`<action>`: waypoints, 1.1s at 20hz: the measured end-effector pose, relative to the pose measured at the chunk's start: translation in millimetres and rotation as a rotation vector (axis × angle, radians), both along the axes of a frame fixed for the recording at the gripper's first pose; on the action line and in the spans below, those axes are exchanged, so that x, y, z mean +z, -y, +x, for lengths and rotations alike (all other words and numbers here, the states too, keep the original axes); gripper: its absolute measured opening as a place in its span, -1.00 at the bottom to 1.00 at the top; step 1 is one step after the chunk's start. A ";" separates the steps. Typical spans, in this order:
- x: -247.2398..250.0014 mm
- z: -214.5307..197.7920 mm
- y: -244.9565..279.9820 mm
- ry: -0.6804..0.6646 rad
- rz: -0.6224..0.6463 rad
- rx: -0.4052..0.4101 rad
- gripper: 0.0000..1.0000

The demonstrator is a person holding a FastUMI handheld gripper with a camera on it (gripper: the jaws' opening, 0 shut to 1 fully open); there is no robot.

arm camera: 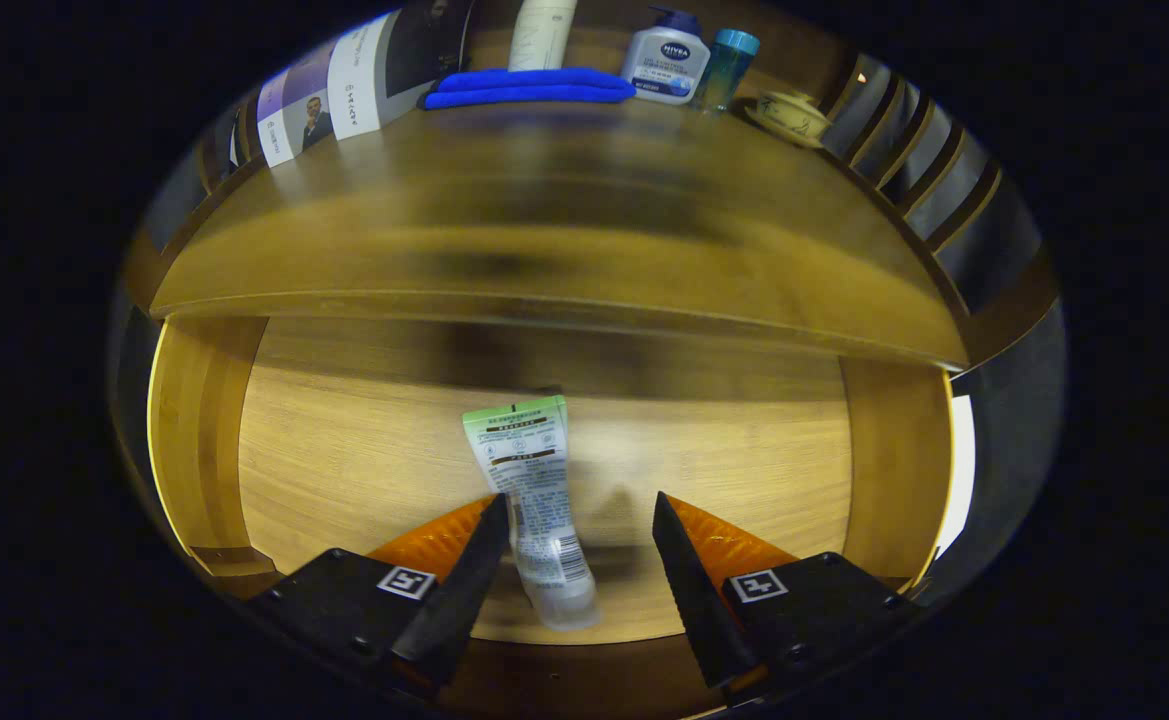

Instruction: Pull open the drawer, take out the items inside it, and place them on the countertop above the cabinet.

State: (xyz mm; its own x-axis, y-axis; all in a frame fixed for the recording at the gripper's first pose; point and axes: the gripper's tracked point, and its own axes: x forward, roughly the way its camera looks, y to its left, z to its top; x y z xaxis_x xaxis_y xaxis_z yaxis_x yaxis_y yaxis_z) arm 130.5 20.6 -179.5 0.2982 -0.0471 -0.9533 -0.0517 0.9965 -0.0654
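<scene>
The wooden drawer (344,470) stands pulled open below the countertop (544,230). A white tube with a green end (534,500) lies on the drawer floor, its length running between my fingers and close against the left one. My gripper (579,510) hangs open over the drawer; the right finger is well apart from the tube. The tube's cap end points back toward me.
At the back of the countertop lie folded blue cloths (529,87), a white pump bottle (664,62), a teal bottle (726,68), a tall pale tube (542,32) and a lidded cup (792,115). A magazine (344,90) leans at the back left. Drawer walls flank both sides.
</scene>
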 end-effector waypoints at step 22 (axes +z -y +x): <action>0.5 -5.6 -12.7 0.155 0.038 -0.016 -0.50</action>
State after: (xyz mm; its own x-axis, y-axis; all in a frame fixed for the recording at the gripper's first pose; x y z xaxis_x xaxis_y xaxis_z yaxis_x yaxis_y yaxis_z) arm 124.9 33.3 -179.0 0.4415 -0.0178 -0.8971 -0.0280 0.9990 -0.0336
